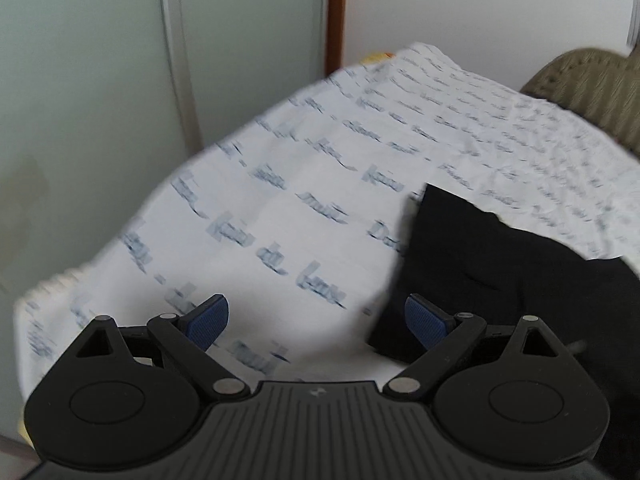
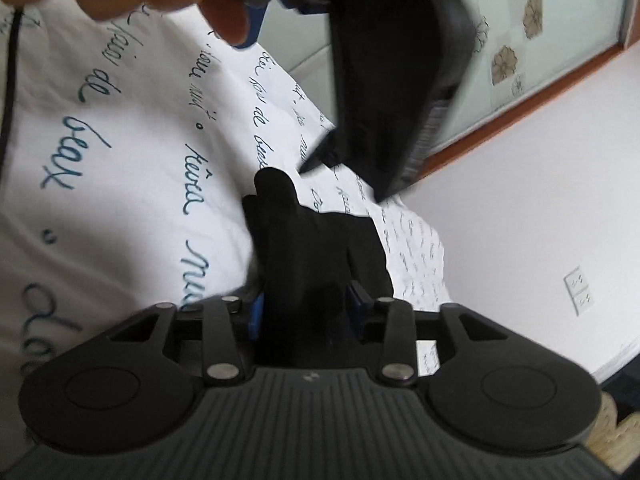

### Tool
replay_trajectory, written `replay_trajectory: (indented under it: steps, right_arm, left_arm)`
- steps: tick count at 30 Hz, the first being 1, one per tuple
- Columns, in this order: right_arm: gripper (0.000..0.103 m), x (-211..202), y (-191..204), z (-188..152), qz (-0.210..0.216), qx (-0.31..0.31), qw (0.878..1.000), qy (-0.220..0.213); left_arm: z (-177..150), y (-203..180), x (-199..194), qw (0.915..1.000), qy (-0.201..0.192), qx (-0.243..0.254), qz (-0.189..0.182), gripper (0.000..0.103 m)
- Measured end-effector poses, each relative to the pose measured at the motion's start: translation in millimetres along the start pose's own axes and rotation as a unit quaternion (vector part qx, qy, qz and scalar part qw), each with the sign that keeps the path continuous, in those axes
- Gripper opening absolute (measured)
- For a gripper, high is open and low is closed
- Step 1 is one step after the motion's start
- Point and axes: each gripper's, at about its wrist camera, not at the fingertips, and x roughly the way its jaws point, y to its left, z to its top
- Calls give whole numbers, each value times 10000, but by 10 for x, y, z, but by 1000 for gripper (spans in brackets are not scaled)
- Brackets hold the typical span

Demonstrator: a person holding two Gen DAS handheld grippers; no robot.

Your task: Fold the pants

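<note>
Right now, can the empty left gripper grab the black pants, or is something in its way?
Probably yes. The left gripper is open with nothing between its pads, and the black pants lie on the printed sheet just beside its right pad. Nothing blocks the way; a small sideways shift should do it.

The only writing anywhere is on the white bed sheet (image 2: 132, 128), which is covered in rows of dark blue cursive script. From the right wrist view, where the lines run sideways and tilted, a few short fragments can be made out: something like "de" (image 2: 96, 84), a word that looks like "beax" or "beau" (image 2: 60, 152), and another close to "faira" or "feira" (image 2: 196, 188), with dots between phrases. None of it reads with certainty. From the left wrist view the same script on the sheet (image 1: 280, 200) is smeared by blur and no word can be read. No brand, number or label is legible elsewhere.
</note>
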Motion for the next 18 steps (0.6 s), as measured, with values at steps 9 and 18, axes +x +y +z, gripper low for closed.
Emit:
replay_trajectory:
  steps: [9, 18]
  right_arm:
    - [7, -58, -404, -116, 414, 1521, 9868, -380]
    - [6, -106, -803, -249, 836, 2662, 9592, -458]
  left_arm:
    - [-21, -13, 279, 9841, 665, -1030, -1282, 96]
    - [138, -337, 506, 9830, 745, -1068, -1292, 96]
